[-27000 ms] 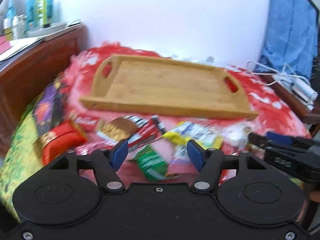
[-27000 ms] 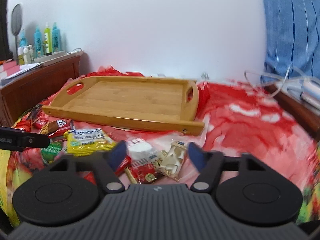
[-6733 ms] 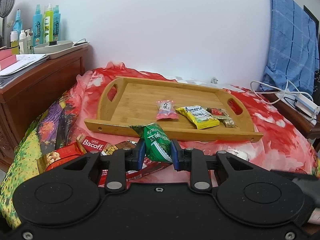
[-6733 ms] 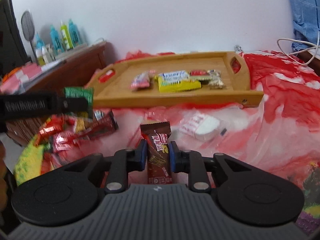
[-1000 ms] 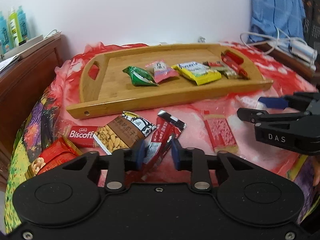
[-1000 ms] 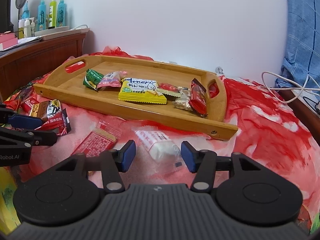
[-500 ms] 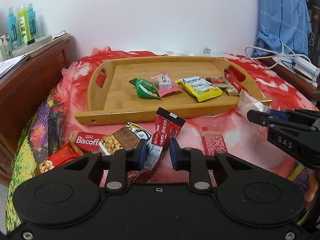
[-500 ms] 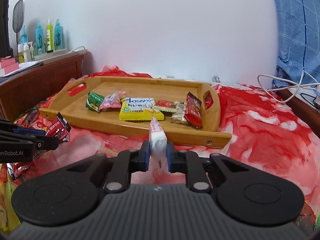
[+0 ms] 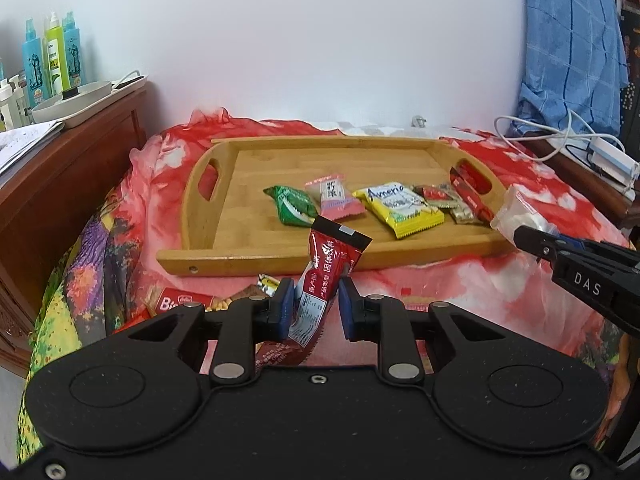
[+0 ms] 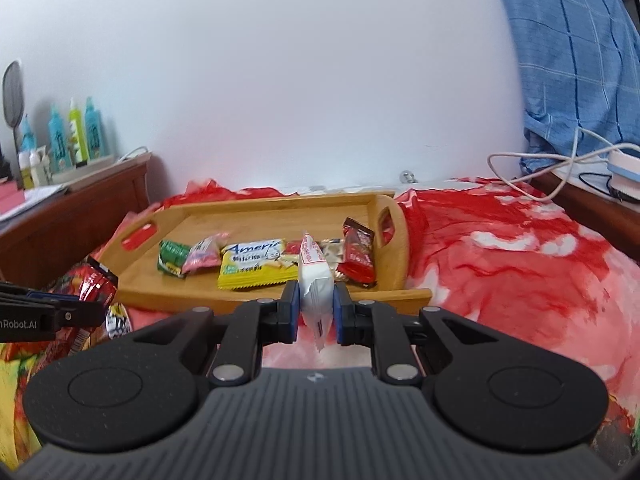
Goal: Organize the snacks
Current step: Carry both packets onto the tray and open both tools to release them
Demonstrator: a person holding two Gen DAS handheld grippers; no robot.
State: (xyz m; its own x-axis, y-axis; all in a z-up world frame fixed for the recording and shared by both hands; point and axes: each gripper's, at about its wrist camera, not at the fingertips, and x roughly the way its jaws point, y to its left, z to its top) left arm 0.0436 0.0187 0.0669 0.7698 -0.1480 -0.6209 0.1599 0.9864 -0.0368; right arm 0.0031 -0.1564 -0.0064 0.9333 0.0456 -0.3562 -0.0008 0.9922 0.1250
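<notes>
My left gripper [image 9: 313,307] is shut on a dark red snack packet [image 9: 326,276], which stands up above the red bedspread in front of the wooden tray [image 9: 224,240]. My right gripper [image 10: 316,306] is shut on a white snack pouch [image 10: 314,280], held just short of the tray's near rim [image 10: 416,294]. From the left wrist view this pouch [image 9: 516,216] shows at the right, by the tray's right corner. In the tray lie a green packet [image 9: 294,205], a pink packet [image 9: 335,196], a yellow packet [image 9: 400,208] and several small red and gold ones [image 9: 460,200].
Loose snacks lie on the bedspread left of my left gripper, among them a red Biscoff packet [image 9: 180,305]. A wooden dresser [image 9: 60,160] with bottles [image 9: 50,60] stands at the left. A white cable and power strip [image 9: 600,156] and a blue cloth [image 9: 568,44] are at the right.
Both grippers have risen. The right one closed on the white pouch and lifted it off the bedspread. The left one lifted the dark red packet clear of the other snacks.
</notes>
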